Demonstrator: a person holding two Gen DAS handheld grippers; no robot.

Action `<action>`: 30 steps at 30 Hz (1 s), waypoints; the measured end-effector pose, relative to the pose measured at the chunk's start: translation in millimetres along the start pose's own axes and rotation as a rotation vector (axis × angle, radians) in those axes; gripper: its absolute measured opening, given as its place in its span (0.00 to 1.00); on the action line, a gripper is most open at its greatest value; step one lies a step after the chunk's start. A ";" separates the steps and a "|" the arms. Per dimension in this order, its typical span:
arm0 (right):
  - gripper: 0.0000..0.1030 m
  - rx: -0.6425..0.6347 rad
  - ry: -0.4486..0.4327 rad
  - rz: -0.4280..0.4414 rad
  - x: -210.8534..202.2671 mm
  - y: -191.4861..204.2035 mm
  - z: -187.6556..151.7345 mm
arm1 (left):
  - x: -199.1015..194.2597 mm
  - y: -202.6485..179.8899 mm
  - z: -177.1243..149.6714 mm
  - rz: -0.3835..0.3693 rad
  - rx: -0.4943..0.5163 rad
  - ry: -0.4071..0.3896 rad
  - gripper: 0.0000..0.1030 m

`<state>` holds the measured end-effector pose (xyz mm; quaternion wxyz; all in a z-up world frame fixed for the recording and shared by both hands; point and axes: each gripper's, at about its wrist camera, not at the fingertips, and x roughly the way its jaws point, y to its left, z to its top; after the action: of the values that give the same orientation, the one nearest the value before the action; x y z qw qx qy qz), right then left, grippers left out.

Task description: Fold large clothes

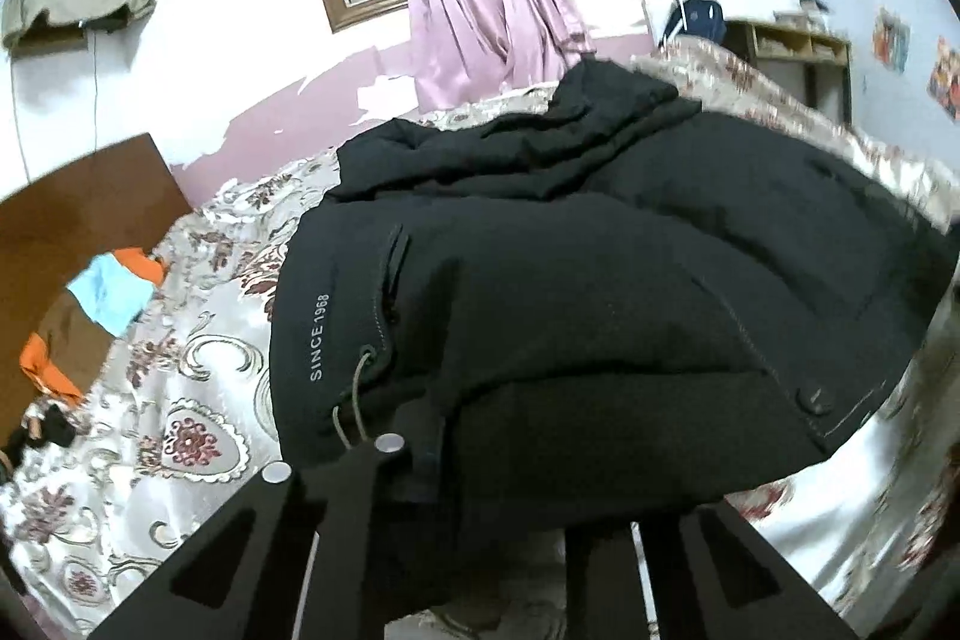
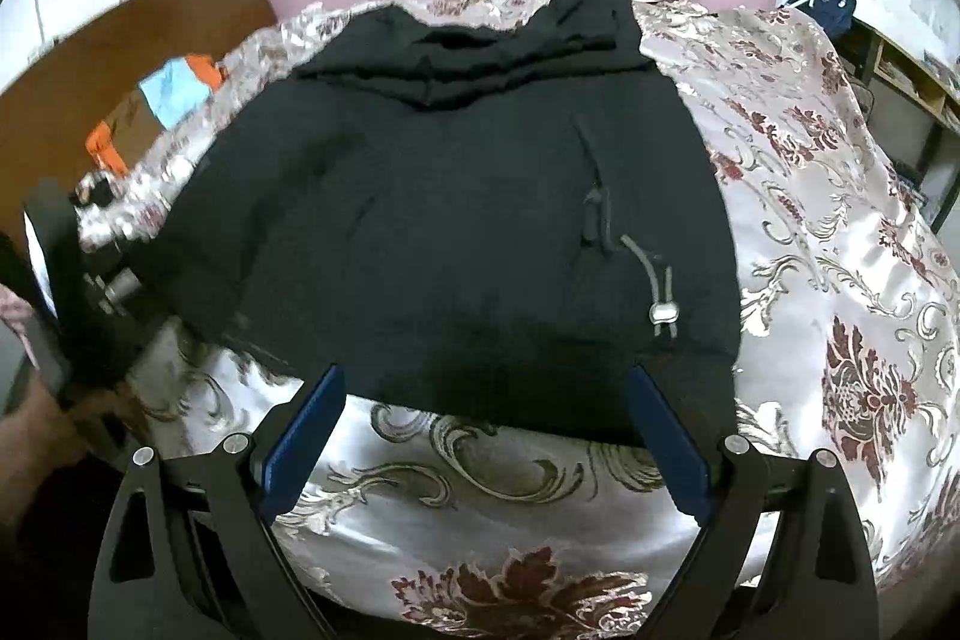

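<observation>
A large black hooded jacket (image 2: pixel 456 220) lies on the bed, hood toward the far wall. It fills the left wrist view (image 1: pixel 600 280), with "SINCE 1968" printed along one edge. My left gripper (image 1: pixel 480 490) is at the jacket's near hem, with black fabric lying between and over its fingers; whether the jaws are closed on it is hidden. My right gripper (image 2: pixel 486 430) is open, its blue pads (image 2: pixel 306 436) wide apart just short of the jacket's near hem, holding nothing. The left gripper also shows at the left edge of the right wrist view (image 2: pixel 90 304).
The bed has a floral satin cover (image 2: pixel 840 220). A brown headboard (image 1: pixel 78 220) and orange, blue and brown clothes (image 1: pixel 102 298) are at the left. Pink curtains (image 1: pixel 480 10) hang at a window on the far wall. A desk with shelves (image 1: pixel 792 52) stands at right.
</observation>
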<state>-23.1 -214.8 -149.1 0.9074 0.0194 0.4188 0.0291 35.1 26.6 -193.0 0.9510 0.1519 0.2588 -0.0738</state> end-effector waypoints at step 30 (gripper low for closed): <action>0.89 -0.104 -0.173 -0.195 66.3 -0.1 -32.0 | 8.8 -11.7 -36.9 0.116 -0.055 0.118 0.21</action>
<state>-4.5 -210.0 -220.2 0.9384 -0.0660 0.3368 -0.0393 22.7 27.1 -230.7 0.9406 0.1449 0.3069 -0.0022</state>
